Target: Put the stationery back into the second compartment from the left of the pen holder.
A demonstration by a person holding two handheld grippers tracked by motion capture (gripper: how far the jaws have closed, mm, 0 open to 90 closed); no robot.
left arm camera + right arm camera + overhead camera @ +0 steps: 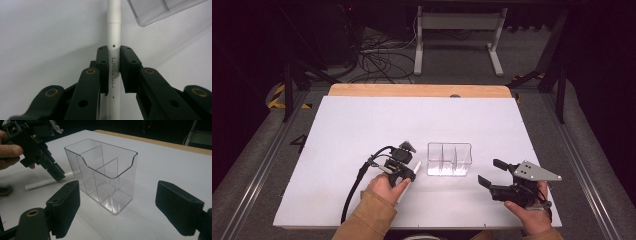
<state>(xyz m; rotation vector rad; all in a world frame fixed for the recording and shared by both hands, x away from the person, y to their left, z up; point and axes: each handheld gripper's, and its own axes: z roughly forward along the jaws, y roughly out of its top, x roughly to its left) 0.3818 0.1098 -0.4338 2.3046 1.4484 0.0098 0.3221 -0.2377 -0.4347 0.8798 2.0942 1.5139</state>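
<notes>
A white pen [416, 166] printed with "KEY POINTS" lies low over the white table, just left of a clear plastic organizer [449, 159] with dividers inside. My left gripper [408, 172] is shut on the pen's barrel [113, 37], both pads pressed against it, with a corner of the organizer [160, 10] beyond. In the right gripper view the pen [45, 182] runs along the table under the left gripper [56, 173]. My right gripper [490, 171] is to the right of the organizer [105, 177], and this right gripper [122, 206] is open wide with nothing between its pads.
The white tabletop [362, 130] has a wooden strip [417, 90] along its far edge. Behind it, cables [377, 60] and a white stand's legs [457, 45] are on the dark floor. A hand [7, 152] holds the left gripper.
</notes>
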